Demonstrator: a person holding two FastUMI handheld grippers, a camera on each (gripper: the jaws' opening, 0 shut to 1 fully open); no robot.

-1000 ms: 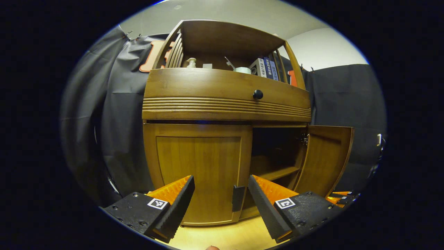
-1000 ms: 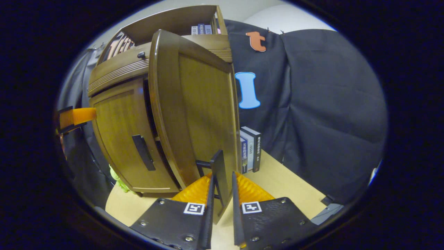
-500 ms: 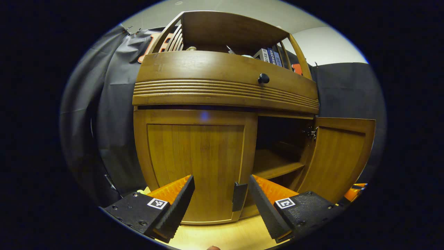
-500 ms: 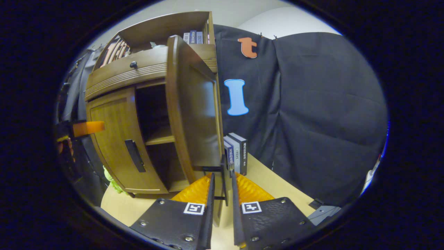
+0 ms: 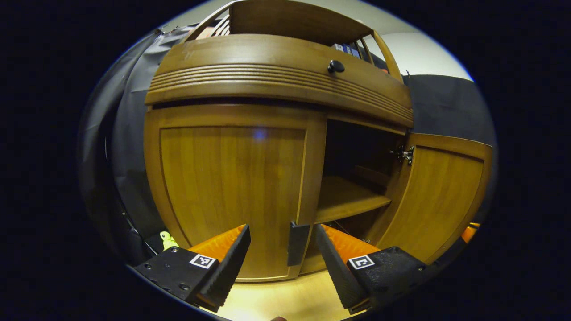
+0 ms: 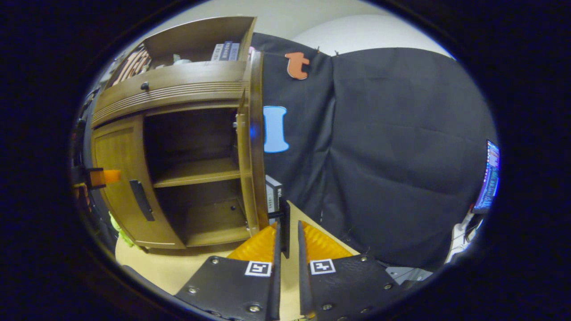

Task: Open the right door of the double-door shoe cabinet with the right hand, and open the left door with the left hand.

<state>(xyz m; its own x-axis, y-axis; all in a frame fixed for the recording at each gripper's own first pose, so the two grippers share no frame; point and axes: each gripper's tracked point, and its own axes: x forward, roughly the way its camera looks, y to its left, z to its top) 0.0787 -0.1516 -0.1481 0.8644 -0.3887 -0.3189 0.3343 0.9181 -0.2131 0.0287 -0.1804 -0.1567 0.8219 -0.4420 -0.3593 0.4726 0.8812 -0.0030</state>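
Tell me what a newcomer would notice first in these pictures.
The wooden shoe cabinet dominates, with its right door swung wide open, showing bare shelves inside. The right gripper is shut on that door's handle. The left door is closed, its handle between the open left gripper's fingers.

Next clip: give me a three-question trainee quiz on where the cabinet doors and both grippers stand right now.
1. True or false: the right door is swung open.
2. What does the right gripper clamp? A) right door handle B) drawer knob C) a book
3. Fill in: the left gripper is ____ around the left door handle, not yet gripping; the left door is closed.

Key: 1 true; 2 A; 3 open.
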